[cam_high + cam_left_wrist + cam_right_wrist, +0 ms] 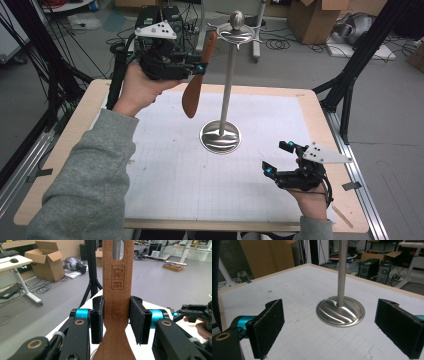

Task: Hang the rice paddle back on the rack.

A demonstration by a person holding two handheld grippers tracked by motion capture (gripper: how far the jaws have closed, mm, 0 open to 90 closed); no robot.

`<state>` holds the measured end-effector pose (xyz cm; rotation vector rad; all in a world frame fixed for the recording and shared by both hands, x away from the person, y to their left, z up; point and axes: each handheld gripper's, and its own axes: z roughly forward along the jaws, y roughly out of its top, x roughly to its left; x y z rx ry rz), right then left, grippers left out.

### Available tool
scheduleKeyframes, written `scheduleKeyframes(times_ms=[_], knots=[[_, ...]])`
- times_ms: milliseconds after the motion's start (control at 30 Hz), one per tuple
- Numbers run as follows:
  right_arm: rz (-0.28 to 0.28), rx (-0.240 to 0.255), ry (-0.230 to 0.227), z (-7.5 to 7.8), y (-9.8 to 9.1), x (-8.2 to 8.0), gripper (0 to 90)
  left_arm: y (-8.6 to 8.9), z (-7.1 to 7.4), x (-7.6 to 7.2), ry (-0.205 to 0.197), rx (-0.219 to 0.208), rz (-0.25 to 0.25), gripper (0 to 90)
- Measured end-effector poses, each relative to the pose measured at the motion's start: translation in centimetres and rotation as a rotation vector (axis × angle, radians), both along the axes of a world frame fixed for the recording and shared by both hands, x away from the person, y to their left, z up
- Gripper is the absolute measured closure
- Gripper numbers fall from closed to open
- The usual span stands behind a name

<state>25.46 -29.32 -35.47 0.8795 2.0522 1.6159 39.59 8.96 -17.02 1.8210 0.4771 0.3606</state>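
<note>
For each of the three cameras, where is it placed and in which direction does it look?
High view: sits above the person's side, looks forward and down on the table; both sleeves, hands, left gripper and right gripper show.
Left gripper view: rides the left gripper, looks along its jaws clamped on the wooden spatula.
Right gripper view: rides the right gripper, looks between open jaws at the metal stand.
Shared: the high and right gripper views both show the stand's round base.

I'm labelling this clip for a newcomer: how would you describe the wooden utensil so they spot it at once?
Start at the steel stand on the white mat. Beside its top, the left gripper grips a flat brown wooden spatula, blade hanging down, the only wooden utensil here.
</note>
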Motion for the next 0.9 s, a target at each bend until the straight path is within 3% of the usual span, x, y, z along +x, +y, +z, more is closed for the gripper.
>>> scheduleKeyframes(times_ms=[600, 767, 900], knots=[[-0.002, 0.000, -0.005, 0.1, -0.1, 0.0, 7.7, -0.9, -0.4, 0.2, 0.006, 0.003, 0.013, 64.8], [0.003, -0.007, -0.006, 0.1, 0.2, -0.1, 7.7, -1.2, -0.6, 0.2, 0.025, -0.026, 0.018, 62.1], [0.003, -0.005, -0.008, 0.2, 0.1, -0.1, 7.7, -1.2, -0.6, 0.0, 0.016, -0.032, 0.015, 58.8]])
